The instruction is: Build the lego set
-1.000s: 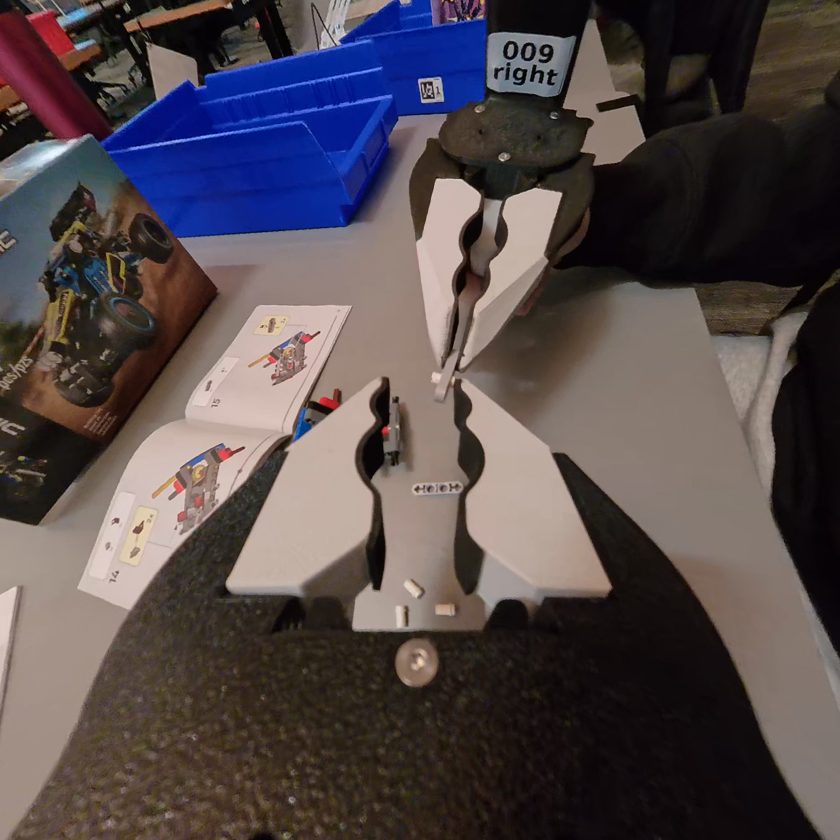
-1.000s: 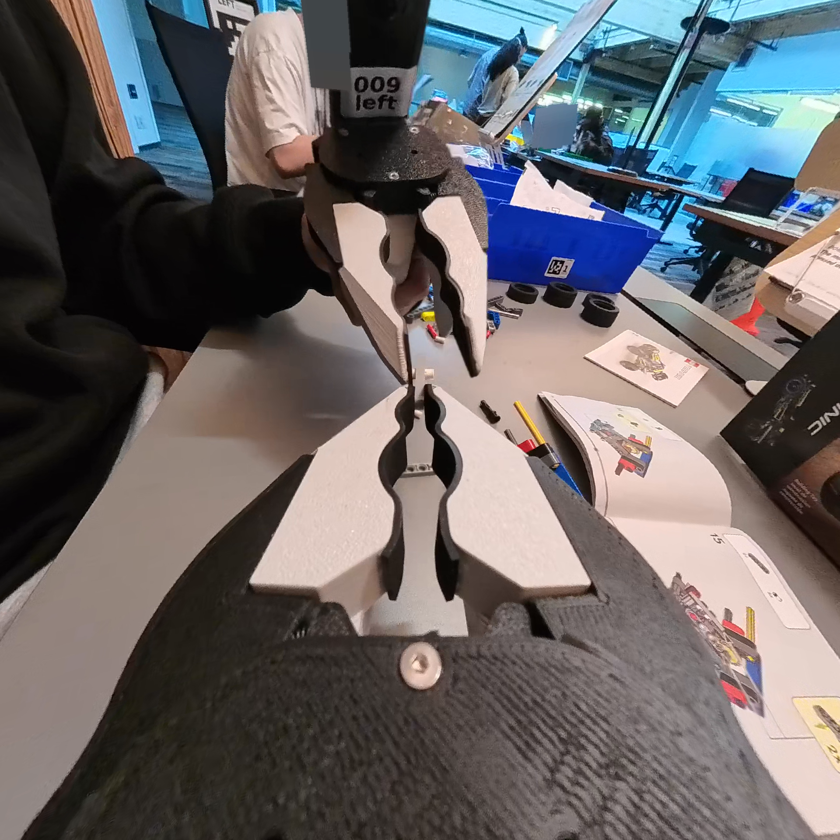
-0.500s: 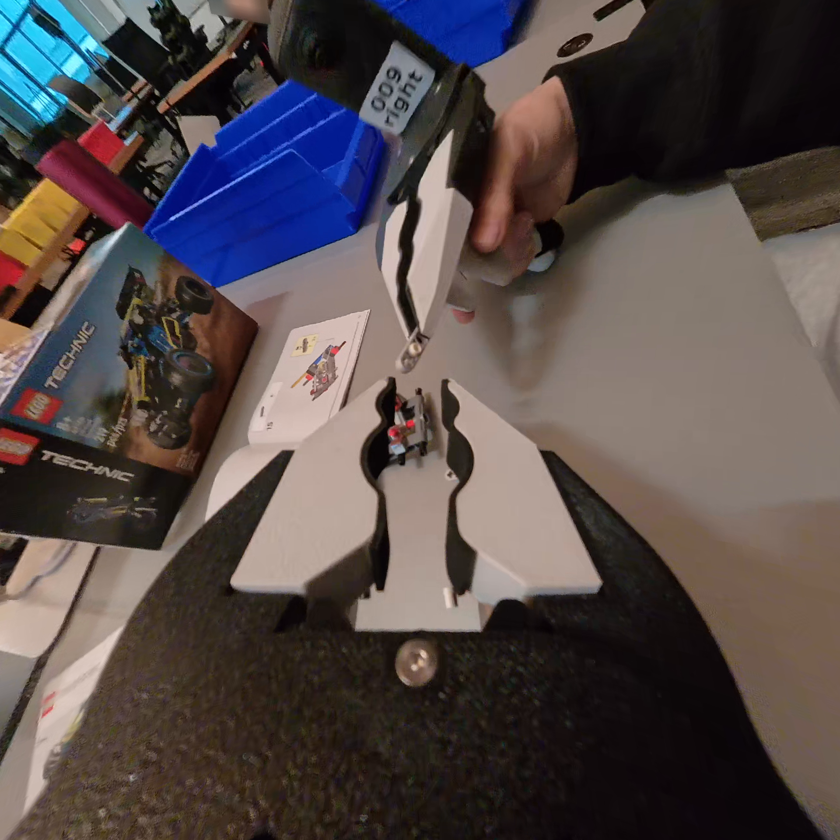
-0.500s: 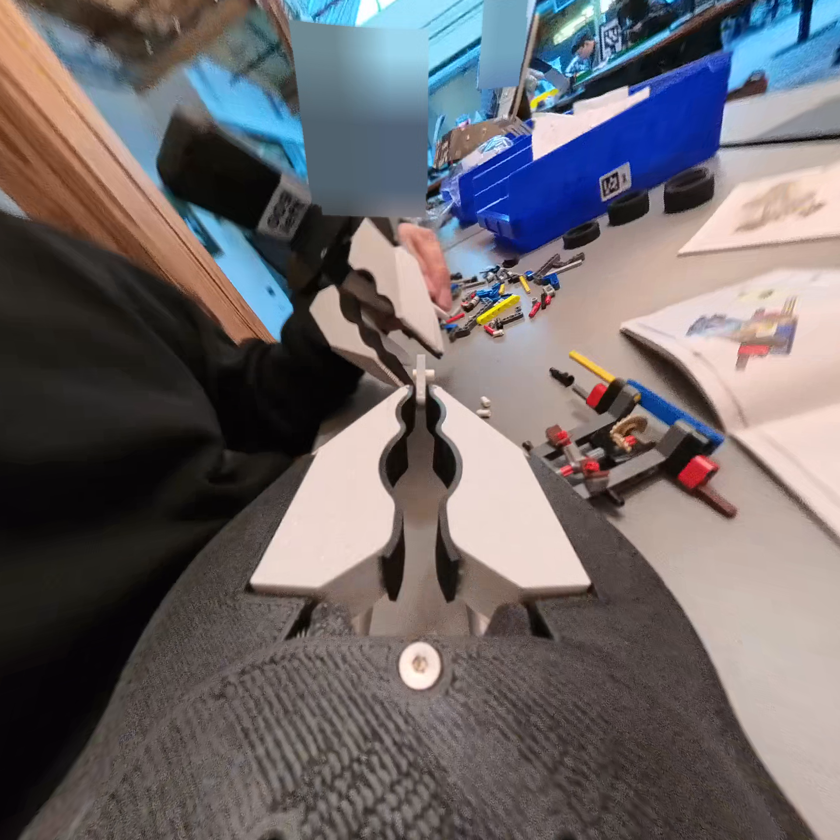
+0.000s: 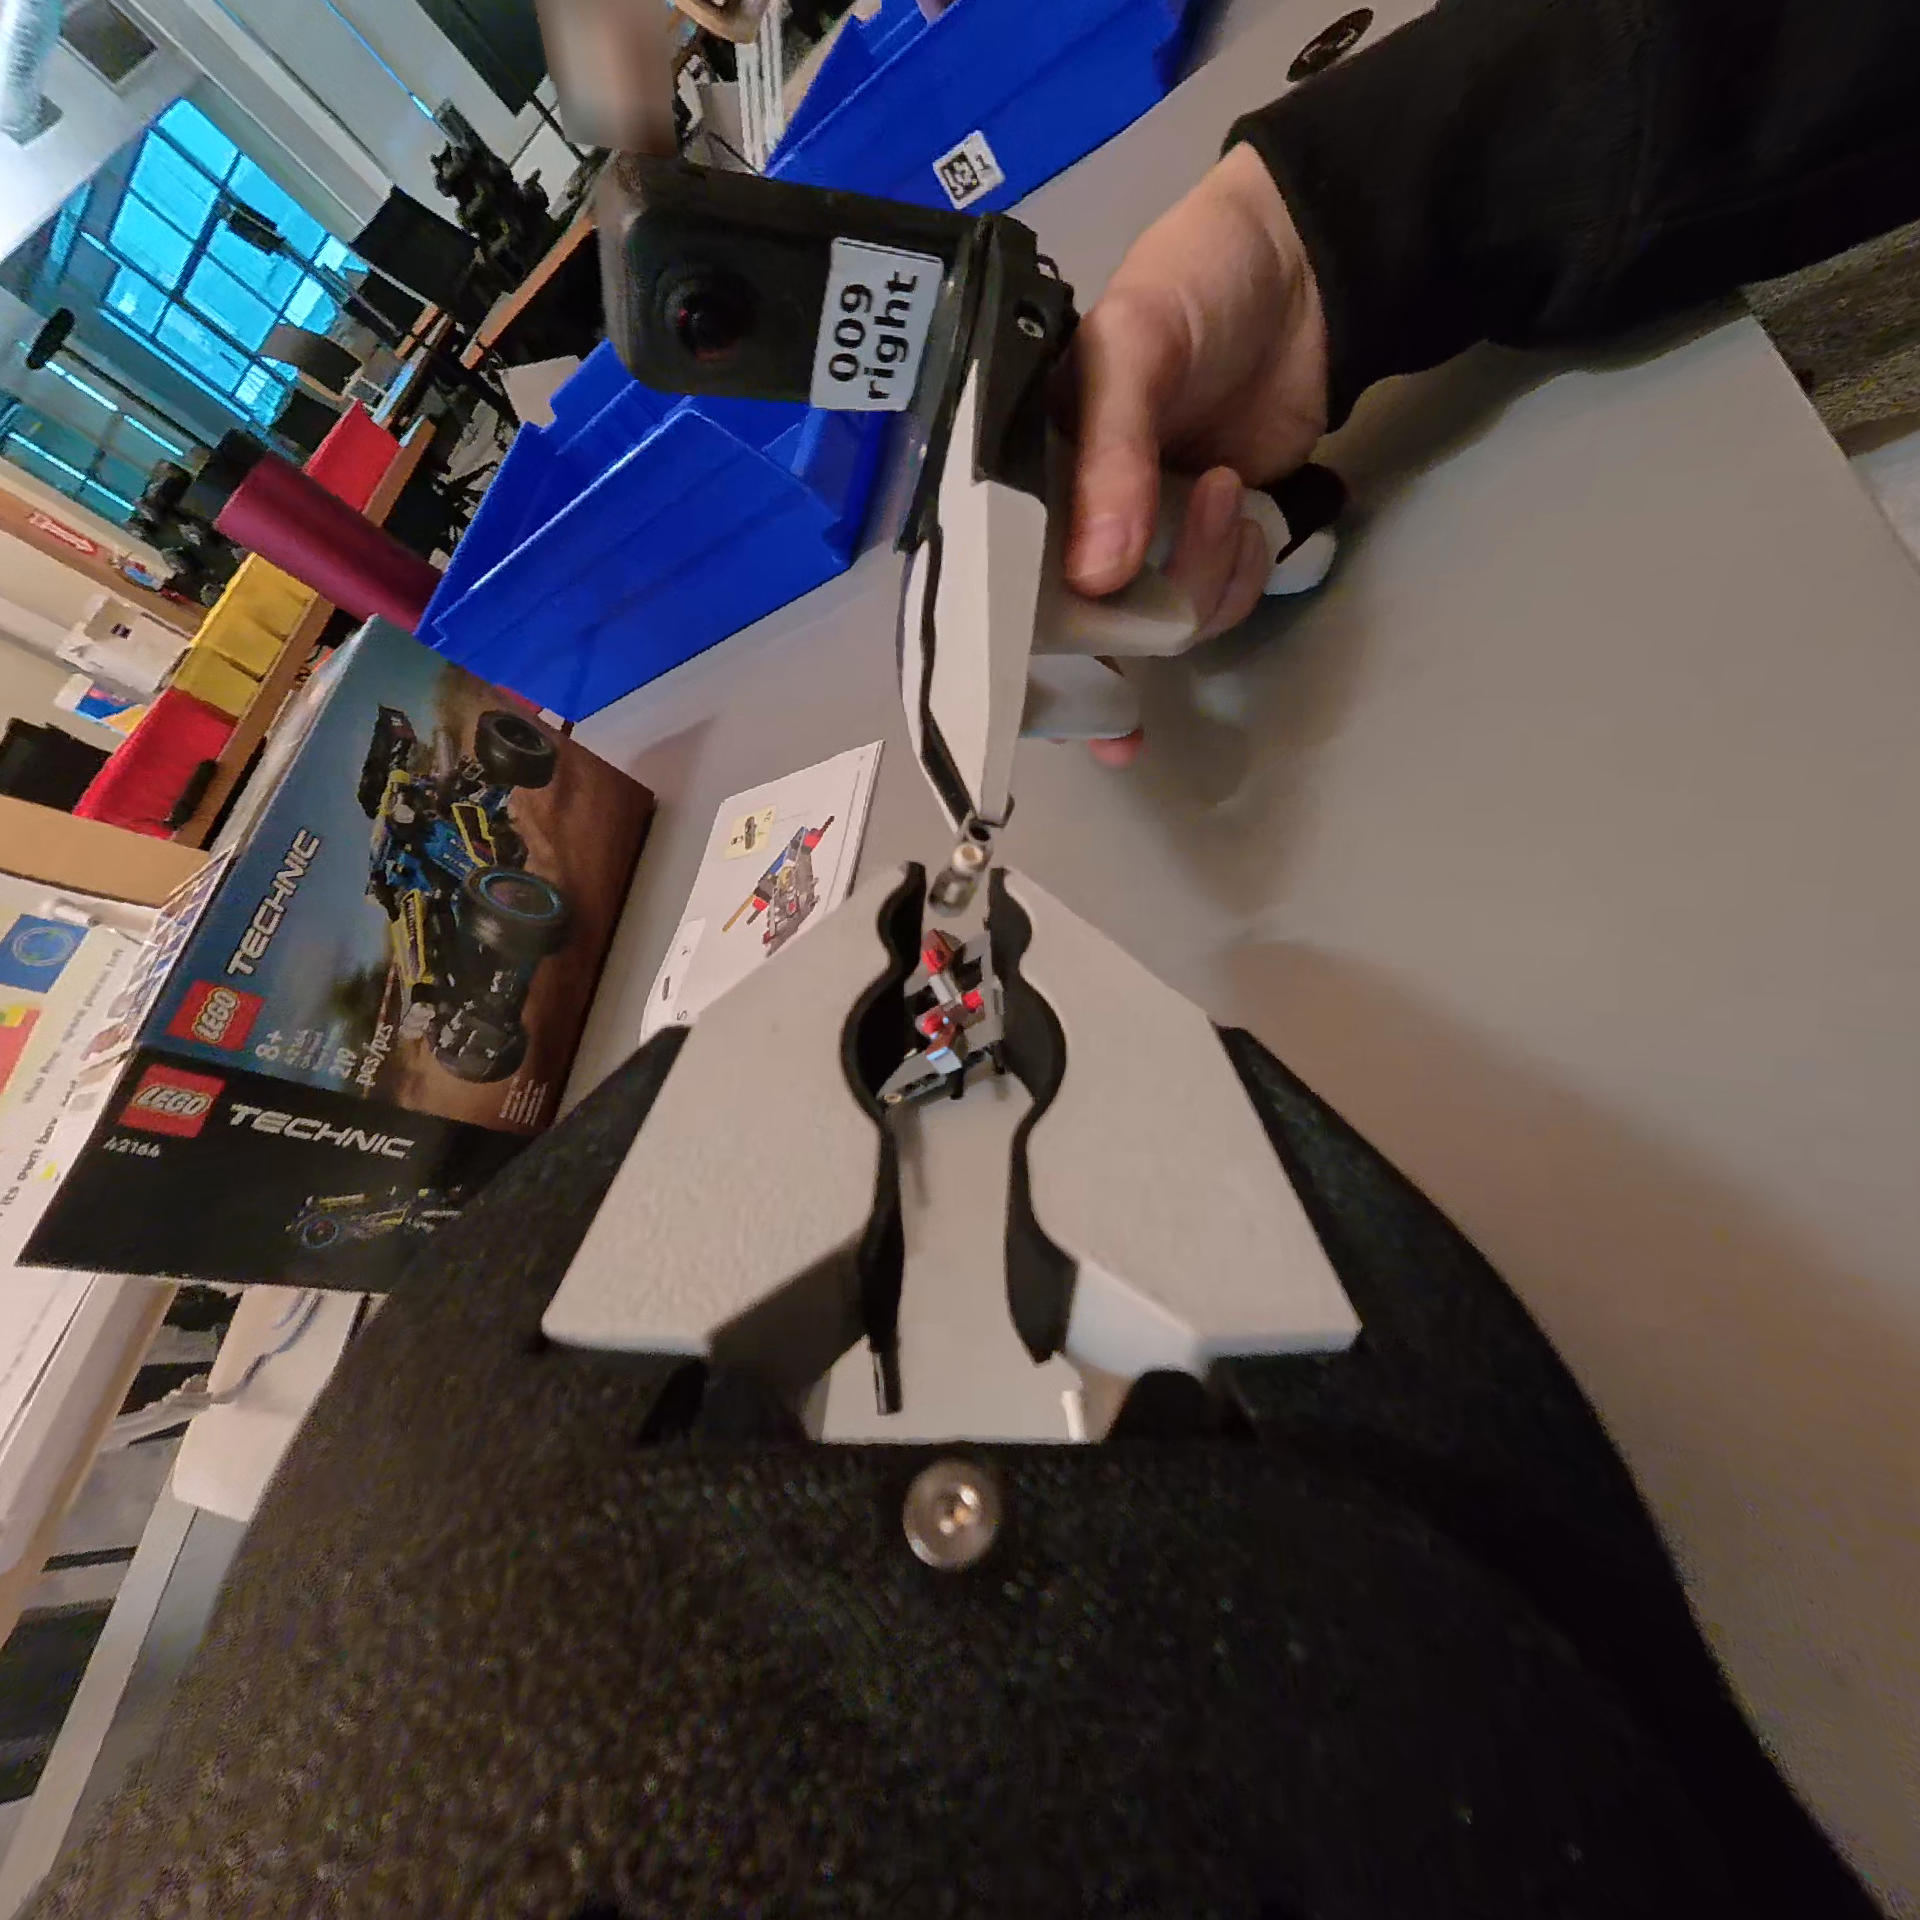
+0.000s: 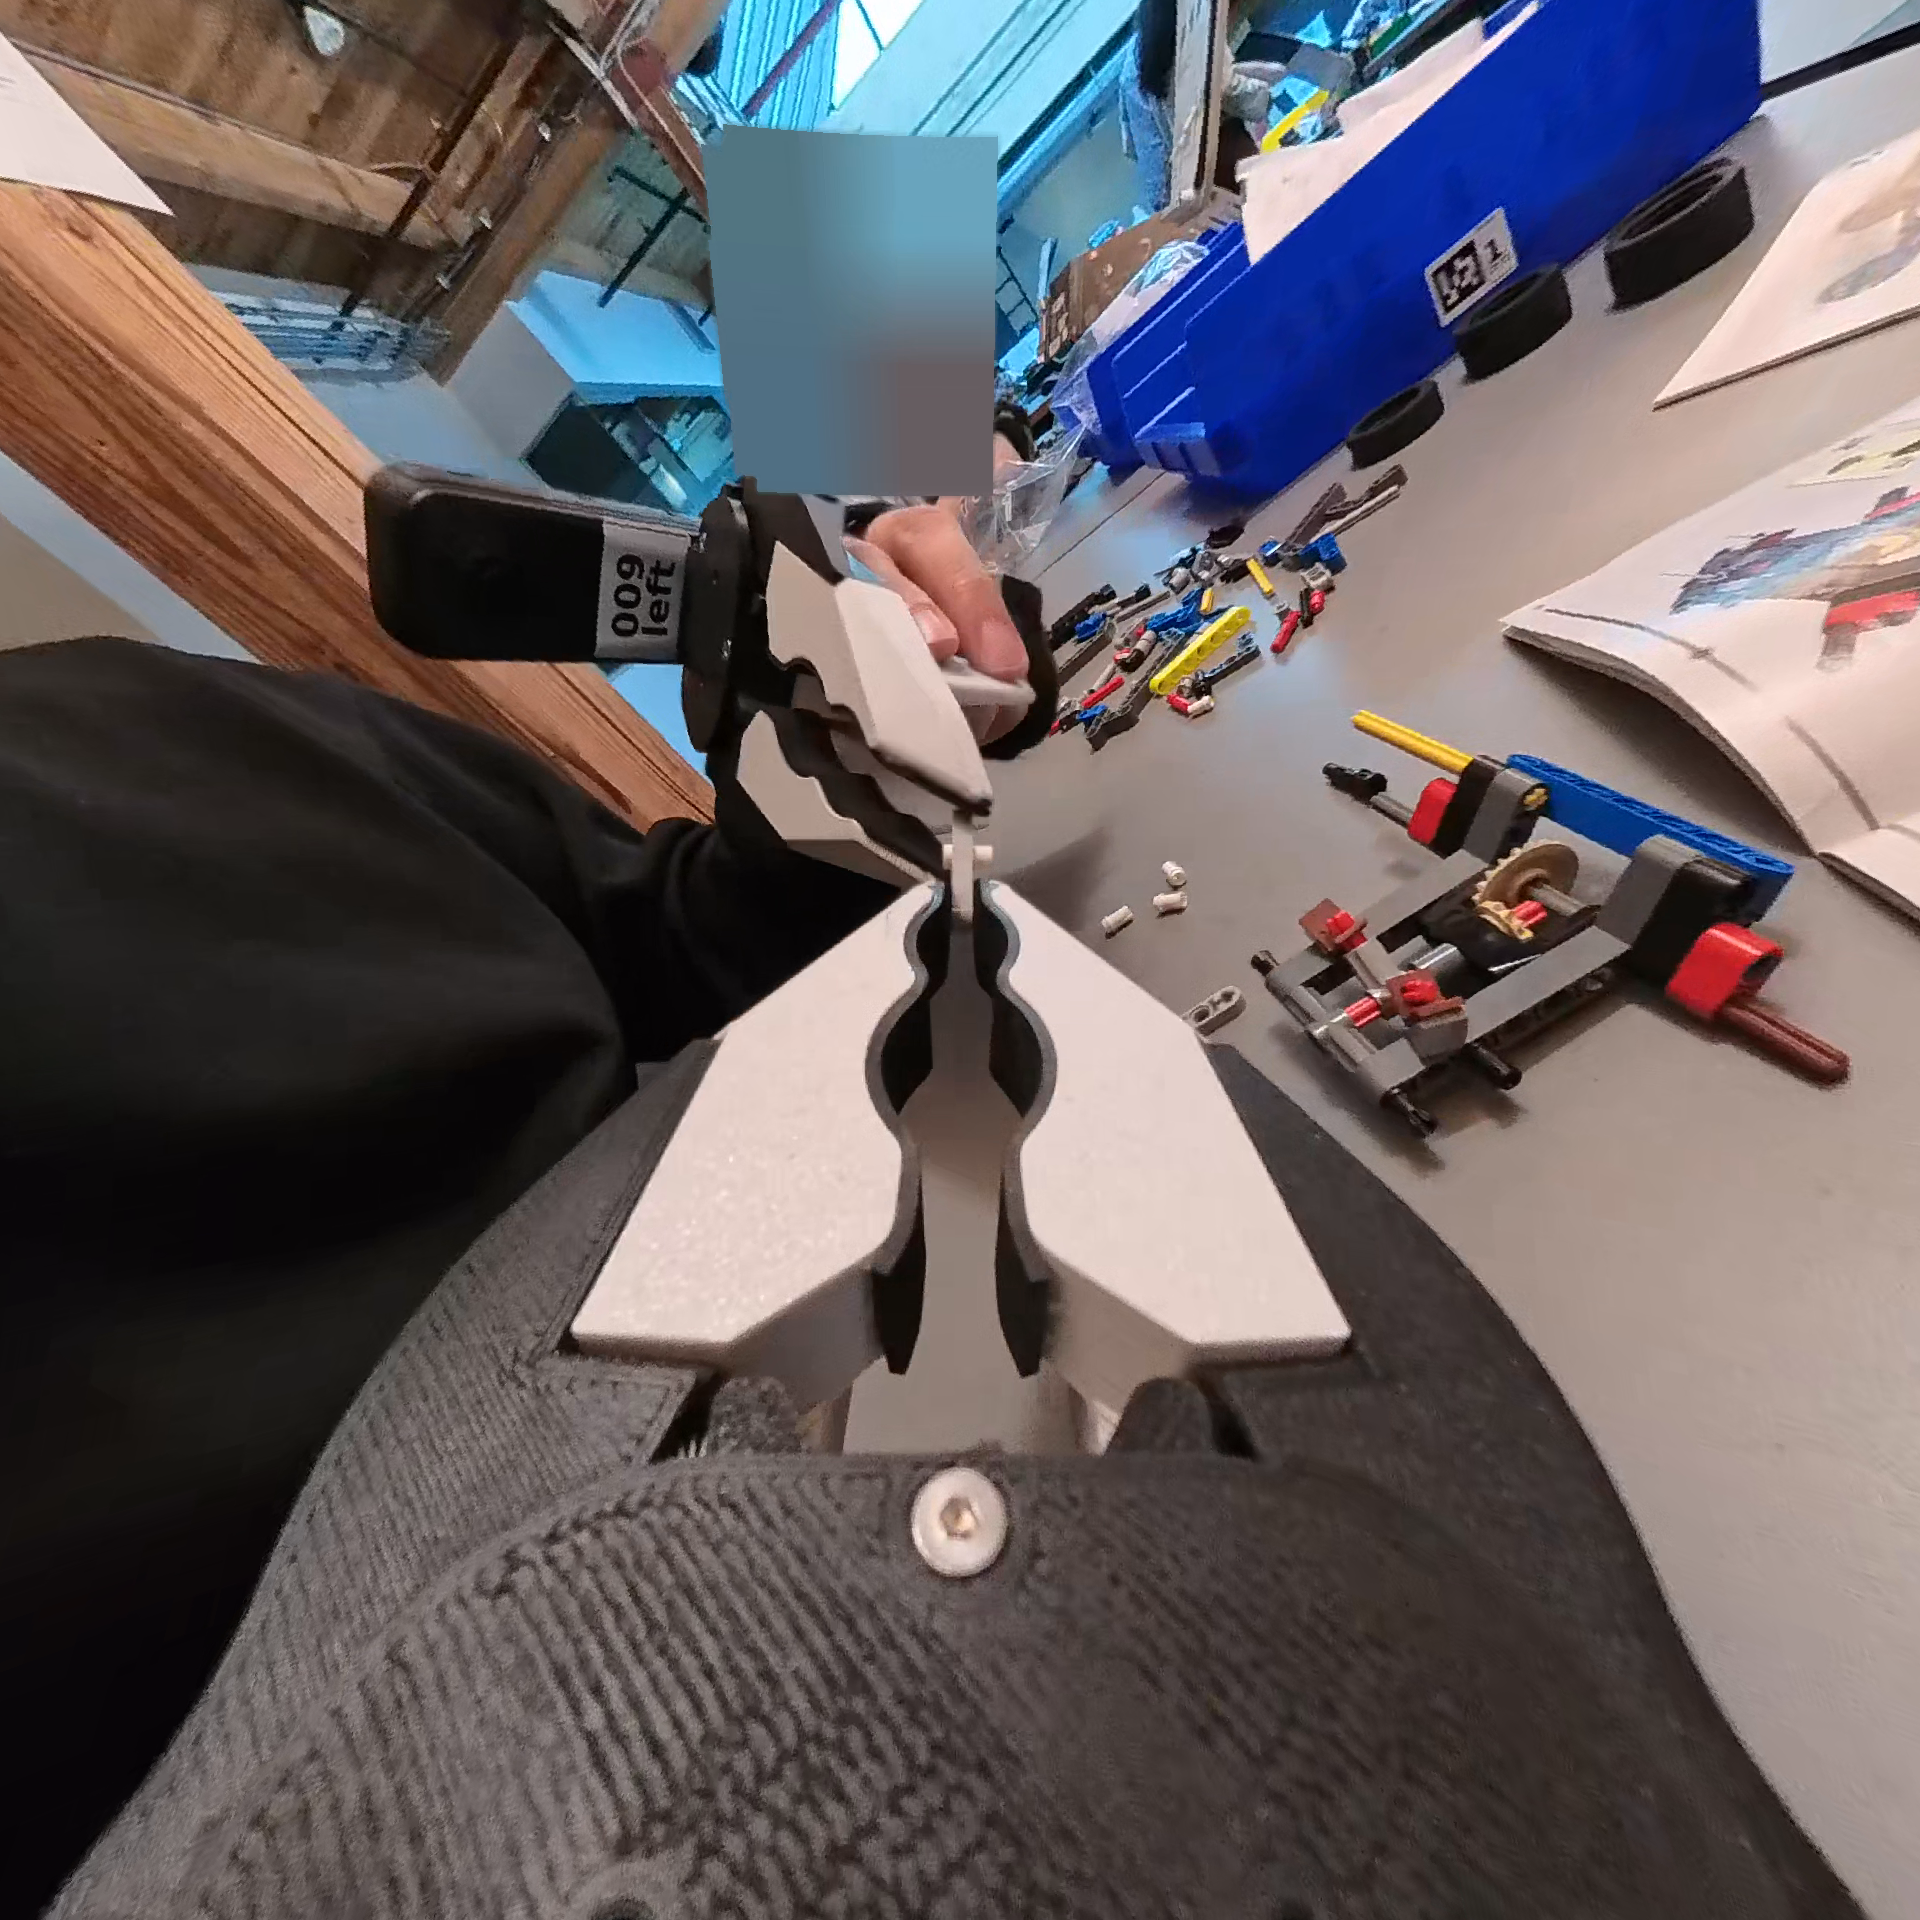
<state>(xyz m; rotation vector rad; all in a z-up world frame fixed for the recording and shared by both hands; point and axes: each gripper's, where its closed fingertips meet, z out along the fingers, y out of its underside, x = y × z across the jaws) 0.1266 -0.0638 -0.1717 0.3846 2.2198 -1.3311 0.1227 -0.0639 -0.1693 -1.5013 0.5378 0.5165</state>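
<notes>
right gripper [image 6: 961, 902] pinches a grey beam [image 6: 966, 873]; left gripper [image 5: 951, 883] looks slightly spread (contact unclear); hold steady, align gently.

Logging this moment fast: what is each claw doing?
Left claw: open, holding nothing; its tips flank the pin.
Right claw: closed on a small grey beam with a pin.

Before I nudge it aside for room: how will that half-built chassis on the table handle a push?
The half-built chassis will likely slide, not roll: its flat frame lies on the table without wheels. It probably weighs little. The yellow axle and dark red axle stick out, so they may catch or shift.
</notes>
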